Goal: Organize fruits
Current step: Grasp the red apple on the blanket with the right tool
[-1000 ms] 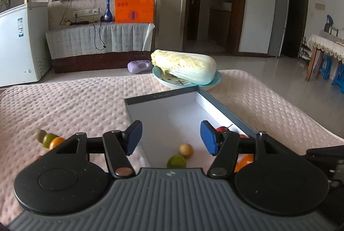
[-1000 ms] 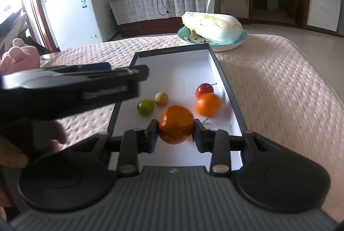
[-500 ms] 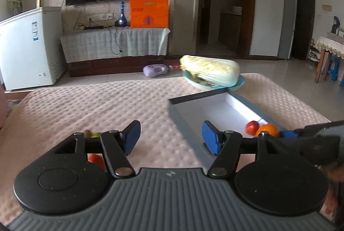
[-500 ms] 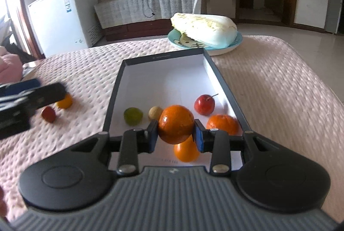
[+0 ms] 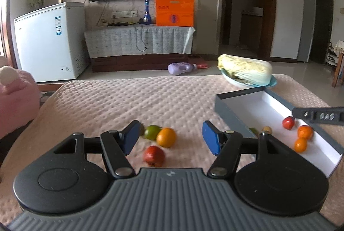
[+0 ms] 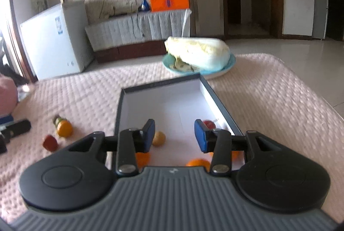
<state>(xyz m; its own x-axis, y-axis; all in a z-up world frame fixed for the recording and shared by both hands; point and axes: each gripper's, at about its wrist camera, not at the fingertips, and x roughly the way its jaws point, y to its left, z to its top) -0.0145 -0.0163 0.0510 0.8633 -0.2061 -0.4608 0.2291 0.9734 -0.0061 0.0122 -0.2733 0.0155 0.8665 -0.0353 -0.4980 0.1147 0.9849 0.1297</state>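
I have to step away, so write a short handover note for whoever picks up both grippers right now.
Left hand-held gripper: open, holding nothing, aimed at the loose fruit on the pink cover.
Right hand-held gripper: jaws opening, nothing between them, over the box.
Done: red fruit, two oranges, a tan fruit and a green one lie in the box.
Left: orange, green fruit, red fruit, and another partly hidden behind the left finger.
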